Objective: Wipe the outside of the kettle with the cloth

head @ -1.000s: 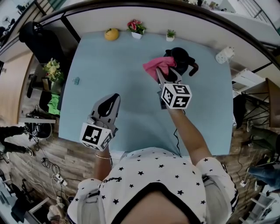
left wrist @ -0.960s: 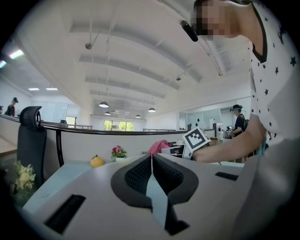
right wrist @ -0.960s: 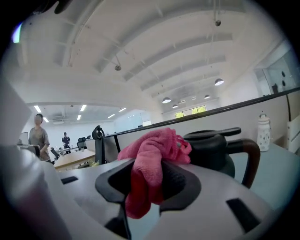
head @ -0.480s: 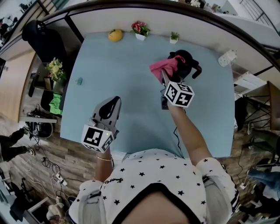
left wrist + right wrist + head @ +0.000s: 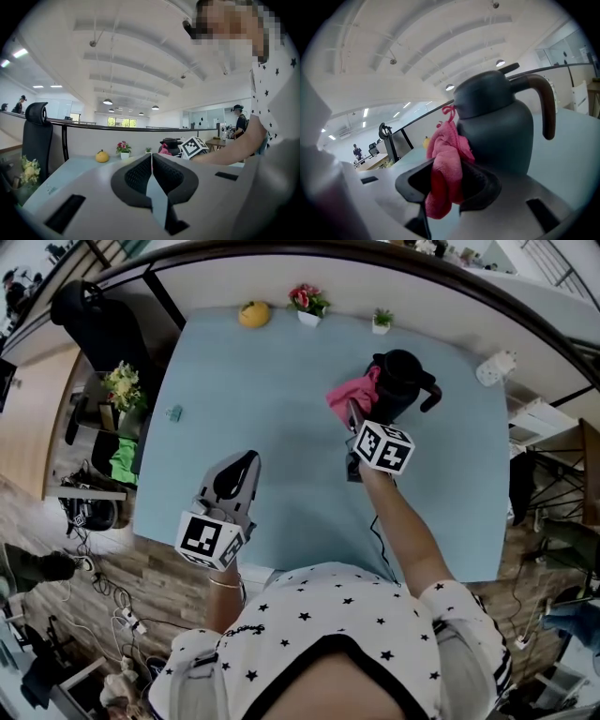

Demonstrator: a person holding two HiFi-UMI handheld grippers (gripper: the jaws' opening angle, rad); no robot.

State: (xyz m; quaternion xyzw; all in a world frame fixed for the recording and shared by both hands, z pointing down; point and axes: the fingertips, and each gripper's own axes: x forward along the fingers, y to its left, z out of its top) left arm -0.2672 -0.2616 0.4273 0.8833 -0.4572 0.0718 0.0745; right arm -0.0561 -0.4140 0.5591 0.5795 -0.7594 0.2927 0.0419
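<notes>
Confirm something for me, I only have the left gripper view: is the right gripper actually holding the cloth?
Observer: Yes. In the right gripper view, the right gripper has its fingers shut on the cloth.
Operator: Cloth on the kettle?
Observer: Looks so. Its upper end lies against the left side of the kettle, just below the lid.
Operator: Where's the handle?
Observer: In the head view, the handle points to the person's right, on the far side from the cloth.
</notes>
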